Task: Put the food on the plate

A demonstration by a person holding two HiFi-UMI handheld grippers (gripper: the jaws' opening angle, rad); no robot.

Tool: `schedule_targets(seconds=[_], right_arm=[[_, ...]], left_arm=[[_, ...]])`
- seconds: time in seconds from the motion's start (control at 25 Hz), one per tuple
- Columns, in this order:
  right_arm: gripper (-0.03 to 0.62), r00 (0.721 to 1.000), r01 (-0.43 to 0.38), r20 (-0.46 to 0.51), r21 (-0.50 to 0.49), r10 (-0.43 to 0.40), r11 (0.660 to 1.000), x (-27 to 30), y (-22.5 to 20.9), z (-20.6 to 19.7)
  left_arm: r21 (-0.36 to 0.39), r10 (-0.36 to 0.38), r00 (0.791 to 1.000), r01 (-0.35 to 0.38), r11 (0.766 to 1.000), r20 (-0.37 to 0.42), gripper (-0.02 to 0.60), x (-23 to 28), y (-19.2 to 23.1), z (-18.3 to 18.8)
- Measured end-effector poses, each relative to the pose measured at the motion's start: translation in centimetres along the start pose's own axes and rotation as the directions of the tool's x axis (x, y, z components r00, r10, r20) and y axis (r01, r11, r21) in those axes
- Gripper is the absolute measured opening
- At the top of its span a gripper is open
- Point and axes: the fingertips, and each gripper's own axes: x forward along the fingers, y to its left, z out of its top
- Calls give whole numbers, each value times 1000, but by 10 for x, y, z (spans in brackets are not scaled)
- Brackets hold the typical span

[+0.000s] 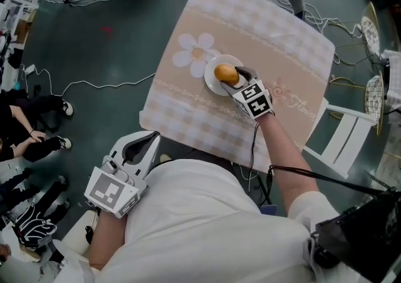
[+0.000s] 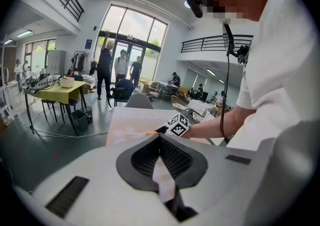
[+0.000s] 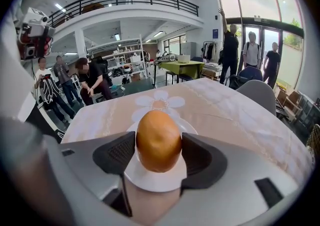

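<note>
Golden-brown oval food [image 3: 158,140] clamped between jaws of right gripper [image 3: 158,156], just above white plate [image 3: 150,177], left gripper [image 2: 160,138] pinched together on nothing, well back from plate, flowered tablecloth [image 1: 276,31] beneath plate

The right arm [image 1: 280,147] reaches forward with the right tongs [image 1: 233,77] clamped on the food [image 1: 224,72] from both sides, while the left arm [image 1: 105,238] is bent back by the torso, the left tongs [image 1: 145,143] pointing forward, jaws pressed together with nothing between them.
</note>
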Motion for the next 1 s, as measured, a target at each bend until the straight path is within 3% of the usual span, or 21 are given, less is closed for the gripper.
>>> schedule_targets(seconds=[1.0], right_arm=[[305, 999, 50, 5, -18, -49, 999, -7, -2, 10]], left_arm=[[-3, -36, 999, 36, 999, 9, 9, -5, 3, -5]])
